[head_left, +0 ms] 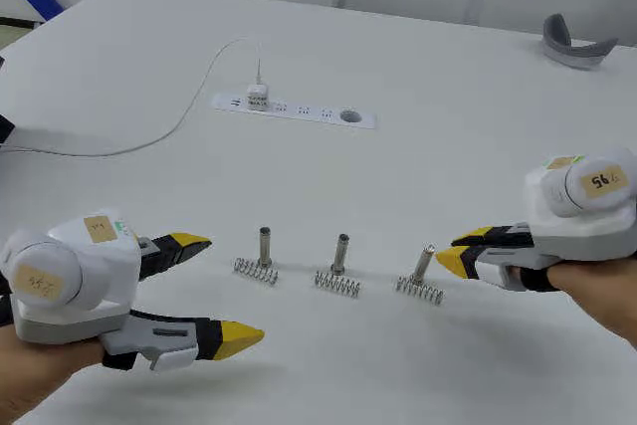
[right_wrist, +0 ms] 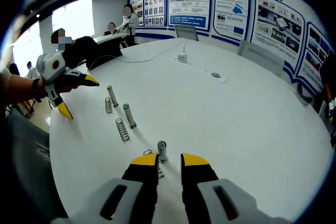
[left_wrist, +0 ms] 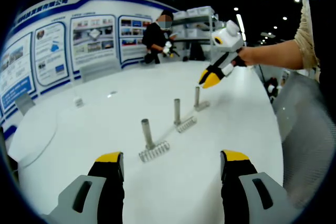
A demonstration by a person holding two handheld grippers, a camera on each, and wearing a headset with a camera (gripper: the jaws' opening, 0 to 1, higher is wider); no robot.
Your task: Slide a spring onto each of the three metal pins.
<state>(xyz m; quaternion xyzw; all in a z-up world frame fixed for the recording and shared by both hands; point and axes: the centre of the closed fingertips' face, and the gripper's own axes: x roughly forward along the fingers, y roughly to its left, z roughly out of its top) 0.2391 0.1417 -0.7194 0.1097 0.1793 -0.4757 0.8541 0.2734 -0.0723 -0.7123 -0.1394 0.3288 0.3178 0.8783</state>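
Note:
Three short metal pins stand upright in a row on the white table: left pin (head_left: 265,245), middle pin (head_left: 340,252), right pin (head_left: 424,262). A loose spring lies in front of each: left spring (head_left: 255,270), middle spring (head_left: 336,284), right spring (head_left: 419,292). My left gripper (head_left: 217,289) hovers wide open to the left of the row, nothing between its fingers. My right gripper (head_left: 460,251) is just right of the right pin, jaws a little apart and empty. In the right gripper view that pin (right_wrist: 162,150) stands right ahead of the narrow gap, and its spring (right_wrist: 151,153) is partly hidden by a jaw.
A white power strip (head_left: 294,109) with a plugged-in adapter and cable (head_left: 189,106) lies further back on the table. A grey curved object (head_left: 577,45) rests at the far right. People stand in the background beyond the table (left_wrist: 157,32).

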